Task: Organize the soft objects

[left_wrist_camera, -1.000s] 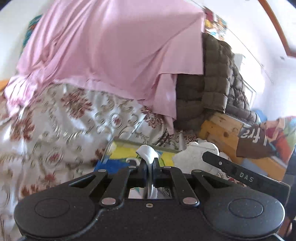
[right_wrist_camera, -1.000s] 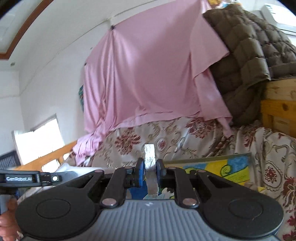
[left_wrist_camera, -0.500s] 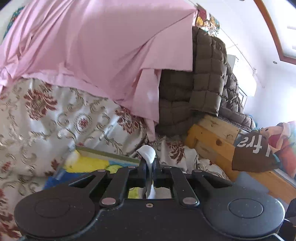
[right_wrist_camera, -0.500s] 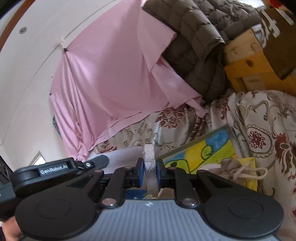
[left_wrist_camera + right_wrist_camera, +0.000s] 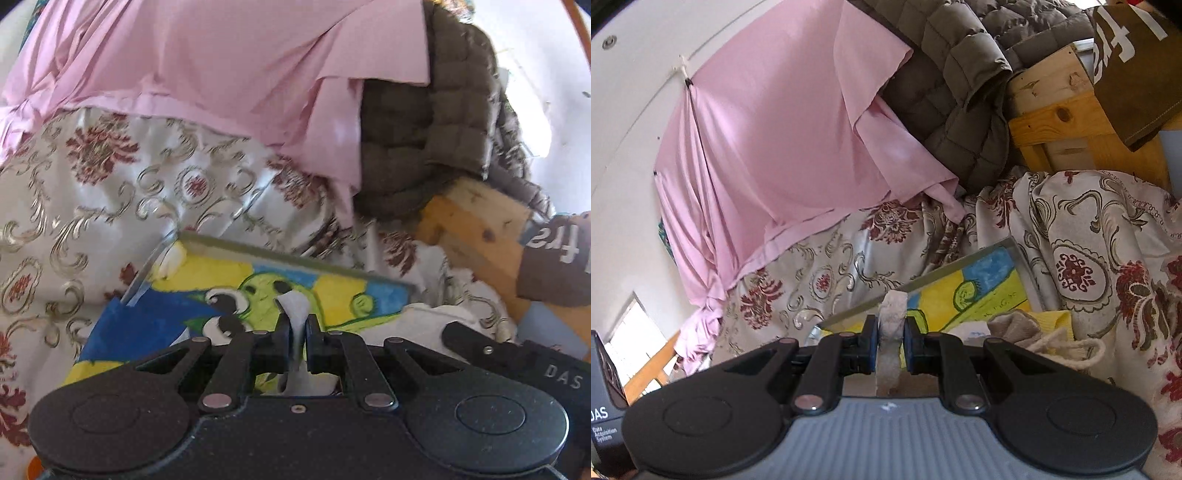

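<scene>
A limp, light white cloth (image 5: pixel 294 306) is pinched along its edge by the closed left gripper (image 5: pixel 294 332) and right gripper (image 5: pixel 890 334), so sagging between is expected.

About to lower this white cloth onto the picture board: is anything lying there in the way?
Partly. The left gripper and right gripper both pinch the white cloth. On the picture board, a beige drawstring pouch occupies its right end; the rest looks bare.

Place: a lived-in bedroom, I'd say.
Bedding: floral quilt (image 5: pixel 122 192) spread ahead of me.
Twelve o'clock: pink sheet (image 5: pixel 783 147) pinned to the wall.
Two o'clock: puffy brown jacket (image 5: pixel 424 136) draped over a pine bed frame (image 5: pixel 1060 118).
</scene>
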